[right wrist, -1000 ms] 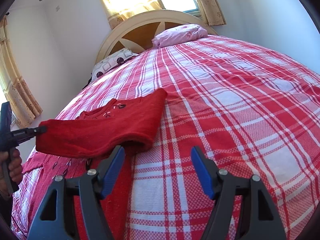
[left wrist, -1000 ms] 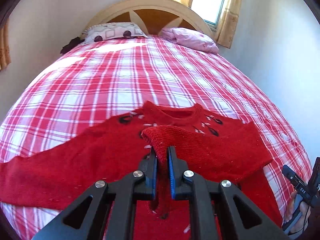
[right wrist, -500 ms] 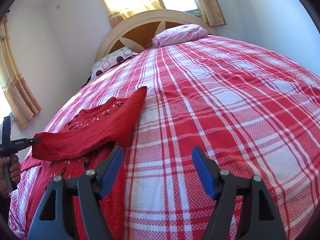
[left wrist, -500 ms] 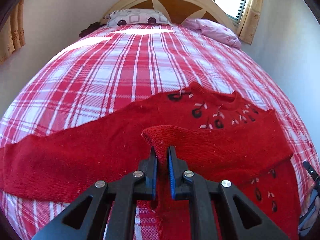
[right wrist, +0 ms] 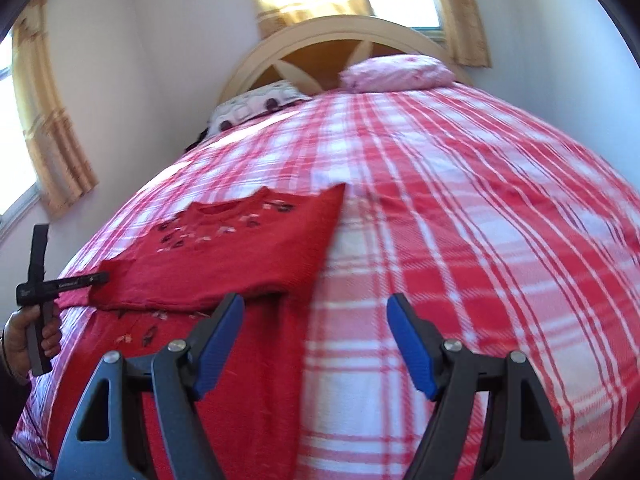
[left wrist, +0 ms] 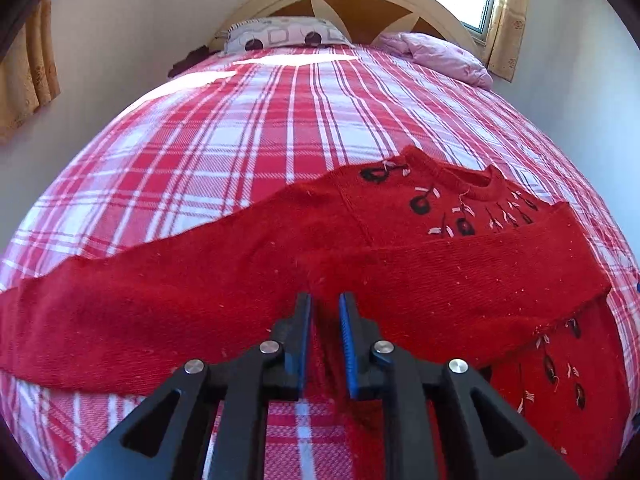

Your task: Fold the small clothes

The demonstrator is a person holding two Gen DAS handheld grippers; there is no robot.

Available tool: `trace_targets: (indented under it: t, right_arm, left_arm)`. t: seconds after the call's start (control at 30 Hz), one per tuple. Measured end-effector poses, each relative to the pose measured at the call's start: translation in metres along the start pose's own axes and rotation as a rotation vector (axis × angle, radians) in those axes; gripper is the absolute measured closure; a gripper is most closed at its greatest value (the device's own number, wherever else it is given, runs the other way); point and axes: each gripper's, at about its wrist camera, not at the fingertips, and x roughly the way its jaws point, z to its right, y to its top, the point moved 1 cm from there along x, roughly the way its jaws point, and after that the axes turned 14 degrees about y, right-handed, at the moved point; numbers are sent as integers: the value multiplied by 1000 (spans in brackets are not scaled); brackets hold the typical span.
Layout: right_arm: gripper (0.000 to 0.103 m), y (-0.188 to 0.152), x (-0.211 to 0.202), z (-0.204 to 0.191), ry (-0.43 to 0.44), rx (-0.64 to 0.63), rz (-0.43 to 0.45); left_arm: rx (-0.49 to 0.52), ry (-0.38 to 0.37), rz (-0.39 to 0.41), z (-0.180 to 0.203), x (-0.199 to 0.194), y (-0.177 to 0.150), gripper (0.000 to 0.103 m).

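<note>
Left gripper (left wrist: 324,320), jaws opening narrowly, lets the folded sleeve (left wrist: 460,276) go onto the sweater (left wrist: 384,216); right gripper (right wrist: 316,336) gapes empty, still widening. Sweater lies mid-bed (left wrist: 256,128). Next, likely: fold the spread sleeve (left wrist: 132,300) across.

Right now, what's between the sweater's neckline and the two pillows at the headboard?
Only bare plaid bedspread. The left wrist view shows it running clear from the red sweater up to the patterned pillow and the pink pillow.
</note>
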Motion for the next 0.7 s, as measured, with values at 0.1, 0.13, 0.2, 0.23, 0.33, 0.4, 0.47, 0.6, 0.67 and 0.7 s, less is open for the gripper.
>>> trace_targets:
  t: [0.1, 0.13, 0.2, 0.23, 0.33, 0.4, 0.47, 0.6, 0.67, 0.7]
  right_arm:
    - [26, 19, 28, -32, 80, -97, -66]
    - [26, 21, 40, -41, 102, -126, -95]
    - [26, 24, 65, -51, 100, -170, -160]
    - [26, 23, 80, -52, 87, -176, -197]
    - [28, 14, 111, -40, 19, -163, -297]
    - [34, 3, 122, -20, -52, -105, -354]
    - [34, 2, 117, -16, -43, -104, -329]
    - [34, -2, 117, -18, -101, -146, -349]
    - [34, -3, 118, -17, -108, -147, -347]
    - [34, -1, 118, -15, -111, -135, -344]
  left_arm:
    - [40, 15, -14, 8, 6, -2, 88]
    - [52, 21, -22, 12, 11, -3, 88]
    - [73, 41, -30, 16, 18, -6, 88]
    - [79, 48, -26, 17, 19, -7, 88]
    - [95, 38, -12, 14, 13, -9, 88]
    - [112, 30, 0, 8, 6, -13, 87]
    - [117, 47, 18, -2, -2, -17, 64]
    - [49, 175, 78, -50, -20, -25, 30]
    - [1, 231, 64, -81, -23, -28, 30]
    - [-25, 258, 56, -97, -24, -30, 30]
